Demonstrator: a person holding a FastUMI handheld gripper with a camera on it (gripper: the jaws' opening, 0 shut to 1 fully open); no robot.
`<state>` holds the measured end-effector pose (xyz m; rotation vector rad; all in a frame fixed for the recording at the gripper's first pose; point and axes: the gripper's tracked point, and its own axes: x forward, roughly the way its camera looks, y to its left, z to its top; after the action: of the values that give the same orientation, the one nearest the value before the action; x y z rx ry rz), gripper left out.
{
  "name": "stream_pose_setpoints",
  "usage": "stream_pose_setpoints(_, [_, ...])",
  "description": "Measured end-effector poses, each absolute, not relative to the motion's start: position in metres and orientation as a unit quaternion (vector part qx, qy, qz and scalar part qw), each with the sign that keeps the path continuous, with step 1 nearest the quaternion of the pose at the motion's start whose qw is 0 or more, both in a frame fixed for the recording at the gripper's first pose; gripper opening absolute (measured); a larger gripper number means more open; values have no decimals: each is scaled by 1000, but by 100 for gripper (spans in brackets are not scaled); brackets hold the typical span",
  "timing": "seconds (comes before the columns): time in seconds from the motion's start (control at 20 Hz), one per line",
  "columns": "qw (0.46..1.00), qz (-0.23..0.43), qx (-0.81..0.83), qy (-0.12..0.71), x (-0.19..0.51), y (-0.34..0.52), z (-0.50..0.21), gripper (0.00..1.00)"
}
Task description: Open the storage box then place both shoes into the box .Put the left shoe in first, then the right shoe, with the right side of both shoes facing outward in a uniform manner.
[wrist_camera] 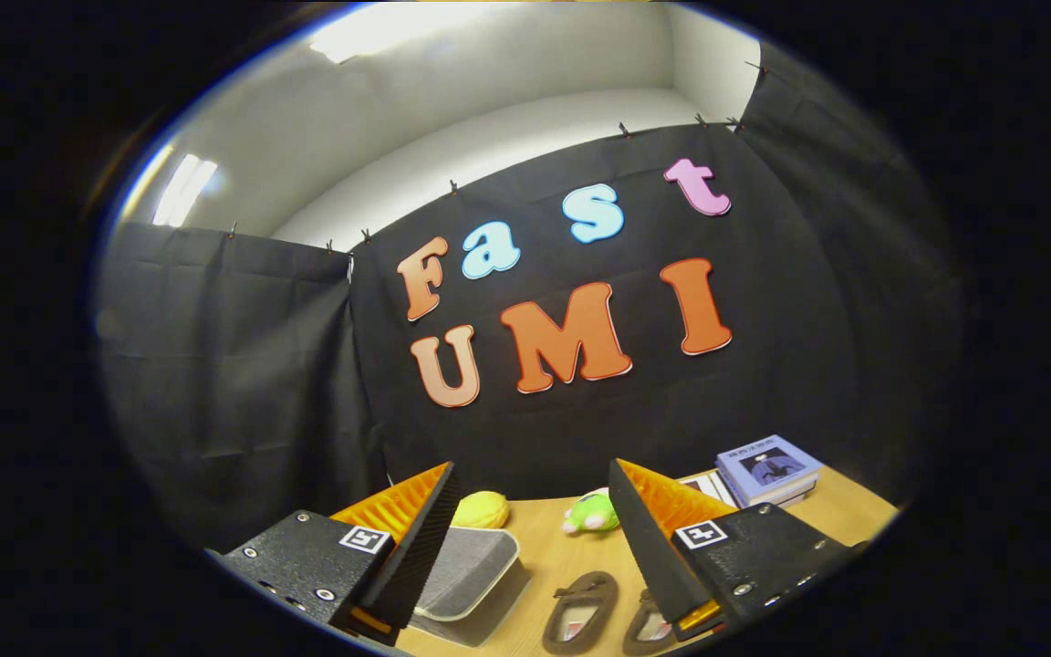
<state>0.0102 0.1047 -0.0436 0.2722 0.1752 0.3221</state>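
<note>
My jaws (530,511) stand wide apart and hold nothing, raised above the wooden counter (539,547) and tilted so that I look across it toward the black cloth wall (243,365) at its far edge.

Farthest left, just beside my left finger (416,538) and partly hidden behind it, the storage box (466,570) sits on the counter. It is pale grey with rounded corners, and its ribbed grey top faces up; the lid is on. Its near left part is covered by my finger, so I cannot tell how far it runs that way.

Beyond the box, near the counter's far edge and close to the cloth, lies a small yellow rounded thing (480,509), soft-looking.

Between my fingers, at the counter's near edge, the two shoes lie side by side, openings up. Both are dark brown and low. The left-hand shoe (580,613) lies fully in the gap, just right of the box and apart from it. The right-hand shoe (649,625) lies just beside it, partly under my right finger (658,547). Which is the left shoe and which the right I cannot tell from here.

Further back, toward the far edge, a small green plush toy (591,514) sits just beside the inner face of my right finger.

Past that finger, at the counter's far right corner, a stack of books (767,470) lies flat, the top one with a blue-violet cover.
</note>
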Motion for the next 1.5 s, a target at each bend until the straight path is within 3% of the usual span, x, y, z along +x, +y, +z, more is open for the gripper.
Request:
stream_pose_setpoints(0.65, [884, 291, 181, 317, 7, 223, -177, 98])
stream_pose_setpoints(1.1, [809, 290, 278, 429, 23, 244, -250, 97])
stream_pose_setpoints(1.5, [756, 285, 377, 454, 36, 257, -283, 96])
